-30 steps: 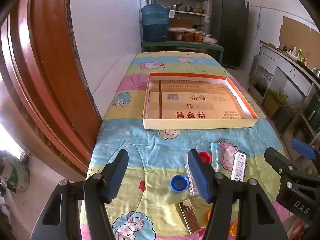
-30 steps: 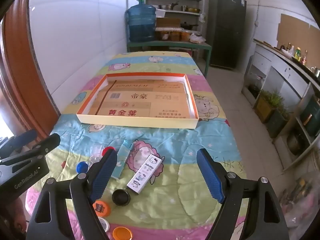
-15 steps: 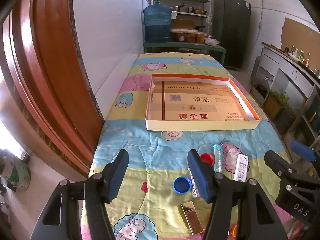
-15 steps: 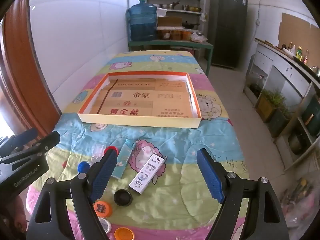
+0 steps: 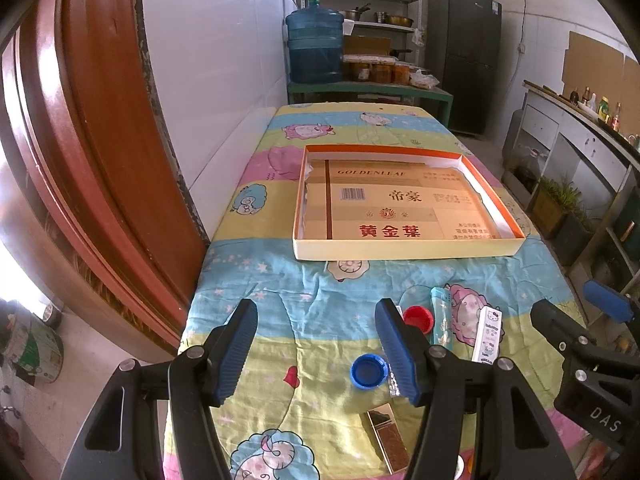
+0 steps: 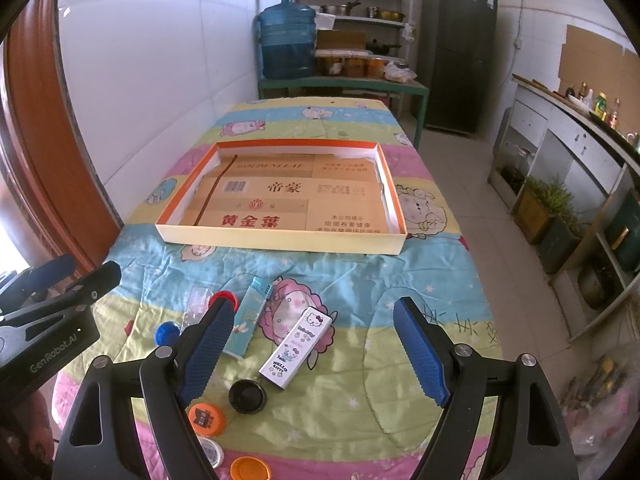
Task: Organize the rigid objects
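A shallow cardboard tray [image 5: 400, 249] with an orange rim lies mid-table, holding only a flattened carton liner. Nearer me, small items are scattered on the cartoon cloth: a blue cap [image 5: 367, 371], a red cap [image 5: 418, 317], a teal box [image 6: 250, 316], a white Hello Kitty box [image 6: 298, 346], a black cap [image 6: 247, 396], an orange cap [image 6: 206, 419] and a gold-brown box [image 5: 388, 438]. My left gripper [image 5: 316, 348] hovers open over bare cloth, left of the blue cap. Open too, my right gripper [image 6: 314, 352] hangs above the Hello Kitty box, holding nothing.
A wooden door frame [image 5: 100, 160] and a white wall run along the table's left side. Beyond the far end stand a water jug [image 6: 286, 42], shelves and a dark fridge [image 6: 460, 60]. Tiled floor and a counter [image 6: 568, 132] lie to the right.
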Demonstrator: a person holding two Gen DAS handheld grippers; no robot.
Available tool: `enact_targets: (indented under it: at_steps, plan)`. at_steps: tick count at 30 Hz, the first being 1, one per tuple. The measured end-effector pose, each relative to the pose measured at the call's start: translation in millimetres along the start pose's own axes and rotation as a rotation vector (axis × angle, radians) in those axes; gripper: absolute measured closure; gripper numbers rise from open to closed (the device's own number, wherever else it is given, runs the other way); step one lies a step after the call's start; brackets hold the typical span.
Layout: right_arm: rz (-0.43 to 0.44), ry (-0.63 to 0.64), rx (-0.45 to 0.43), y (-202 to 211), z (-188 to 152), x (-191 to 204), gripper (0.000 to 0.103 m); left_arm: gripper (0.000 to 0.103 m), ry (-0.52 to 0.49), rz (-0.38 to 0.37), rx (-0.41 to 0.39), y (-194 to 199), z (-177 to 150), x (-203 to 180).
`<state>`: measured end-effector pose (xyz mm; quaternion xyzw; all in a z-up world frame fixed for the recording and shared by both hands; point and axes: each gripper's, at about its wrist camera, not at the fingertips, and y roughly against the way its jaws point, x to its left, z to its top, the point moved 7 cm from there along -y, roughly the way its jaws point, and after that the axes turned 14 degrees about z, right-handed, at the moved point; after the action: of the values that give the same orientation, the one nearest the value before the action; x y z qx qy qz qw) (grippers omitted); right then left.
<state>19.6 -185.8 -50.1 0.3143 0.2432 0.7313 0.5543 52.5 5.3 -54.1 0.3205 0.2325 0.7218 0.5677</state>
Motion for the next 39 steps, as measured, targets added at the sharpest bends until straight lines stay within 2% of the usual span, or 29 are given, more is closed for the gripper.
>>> enact_targets:
  at_steps: [39]
  plan:
    - [0.000, -0.019, 0.027, -6, -8, -8, 0.020, 0.042, 0.005, -0.004, 0.026, -13, -9, -2]
